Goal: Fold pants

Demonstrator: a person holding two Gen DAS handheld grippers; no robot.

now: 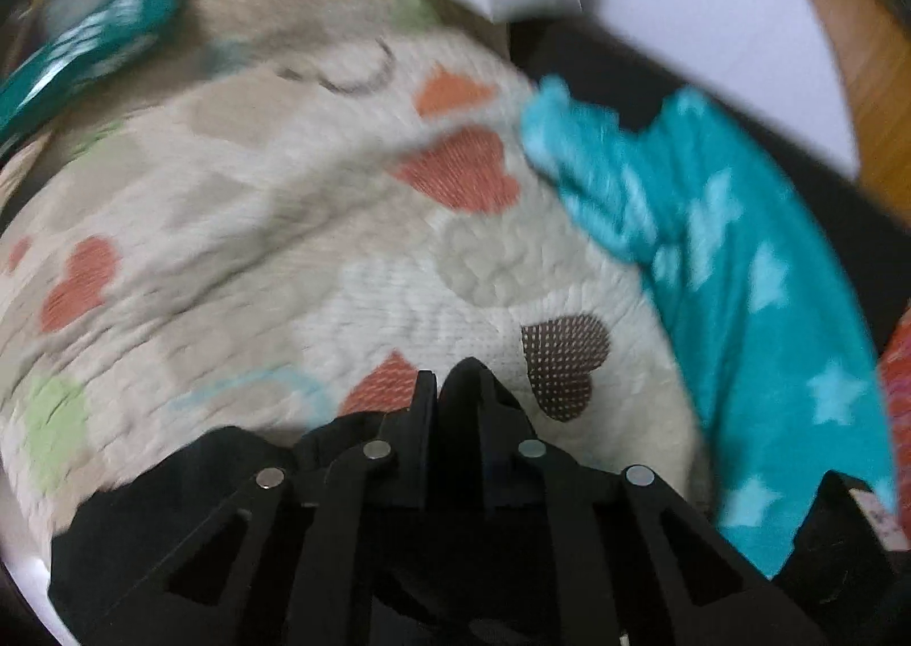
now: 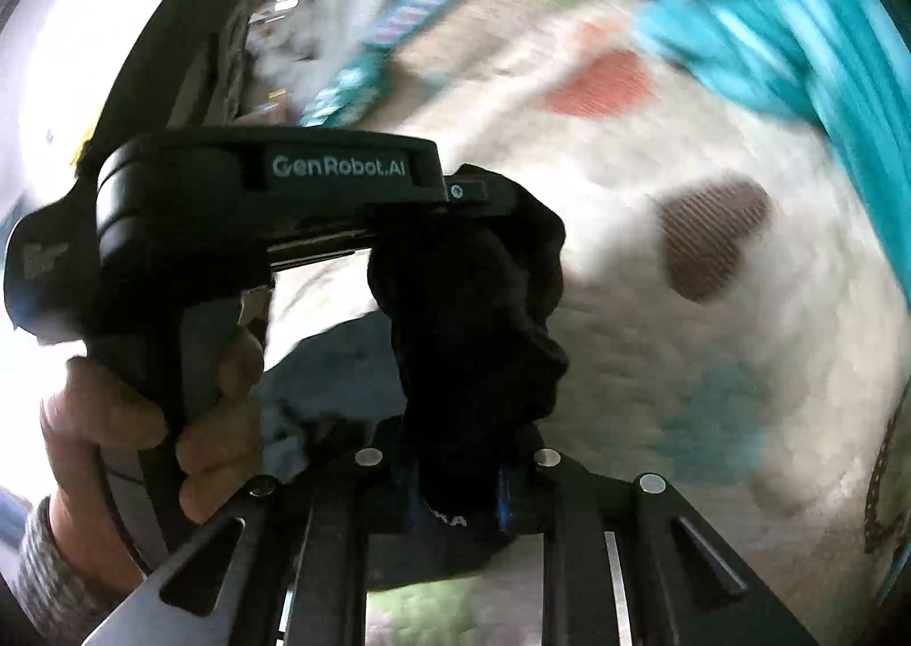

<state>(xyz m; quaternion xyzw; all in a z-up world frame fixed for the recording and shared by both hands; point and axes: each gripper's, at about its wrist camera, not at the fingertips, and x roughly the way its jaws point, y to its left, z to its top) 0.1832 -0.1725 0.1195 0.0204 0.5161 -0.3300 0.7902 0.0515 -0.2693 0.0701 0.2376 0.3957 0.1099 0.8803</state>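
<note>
Black fabric is what I've got in both jaws right now, so that's the pants (image 2: 472, 315). My right gripper (image 2: 461, 466) is pinched down on a bunched wad of them, which hangs right between my fingers and blocks most of what's ahead. Just past that wad, my left gripper (image 2: 273, 179) comes in sideways, with the left hand (image 2: 171, 418) wrapped round its handle, and its tip is buried in the same clump.

From the left wrist view the left jaws are pressed together, black cloth draped under and around them, though it's blurry enough that I'm only fairly sure there's fabric actually nipped in there.

Beyond the jaws is the quilted heart-print bedspread (image 1: 364, 270). Farther off to the right lies a teal star-print garment (image 1: 757, 304), not mine to deal with yet.

My guess: I'm at the pick-up-and-spread stage, pants lifted in a lump. Next I'd want to pull the two grips apart so the cloth hangs flat, then lay it on the bedspread.
</note>
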